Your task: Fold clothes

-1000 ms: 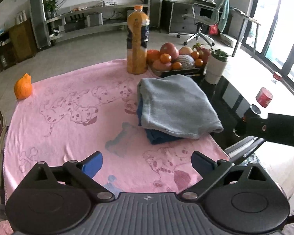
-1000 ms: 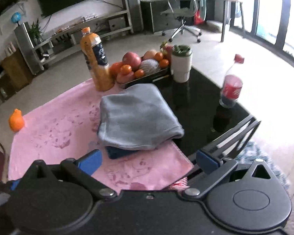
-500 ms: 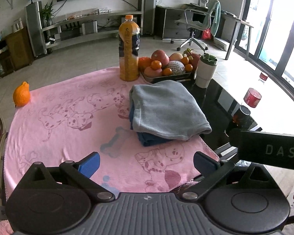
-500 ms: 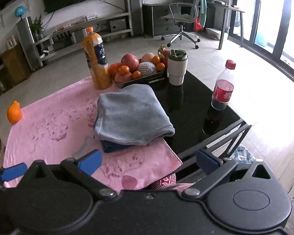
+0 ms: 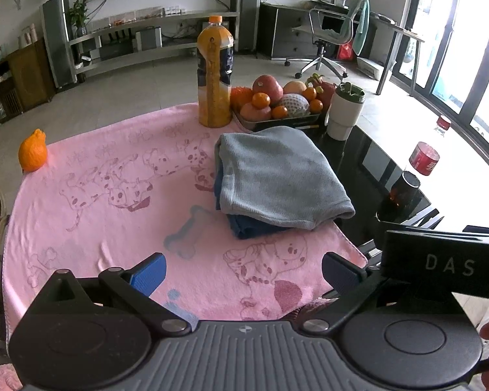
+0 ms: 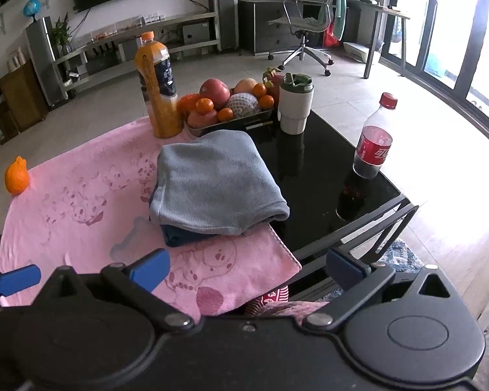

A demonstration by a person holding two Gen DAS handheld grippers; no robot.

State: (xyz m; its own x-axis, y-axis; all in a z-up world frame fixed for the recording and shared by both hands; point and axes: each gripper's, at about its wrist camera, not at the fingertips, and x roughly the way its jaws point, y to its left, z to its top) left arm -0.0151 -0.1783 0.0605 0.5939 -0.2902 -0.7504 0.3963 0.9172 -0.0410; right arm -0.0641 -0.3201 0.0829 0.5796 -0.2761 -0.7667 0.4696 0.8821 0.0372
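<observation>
A folded grey garment [image 5: 277, 176] lies on top of a folded dark blue one [image 5: 247, 226] at the right side of the pink dog-print cloth [image 5: 107, 195]. The stack also shows in the right wrist view [image 6: 212, 179]. My left gripper [image 5: 243, 272] is open and empty, held back above the near edge of the cloth. My right gripper [image 6: 247, 268] is open and empty, held back above the near right corner of the cloth. Neither touches the clothes.
A juice bottle [image 5: 215, 75], a fruit tray [image 5: 277, 104] and a white cup [image 5: 345, 110] stand behind the stack. A cola bottle [image 6: 373, 140] stands on the black glass table [image 6: 326, 169]. An orange toy [image 5: 32, 151] sits at the cloth's far left.
Both grippers have drawn back and up from the folded stack. The stack has not moved.
</observation>
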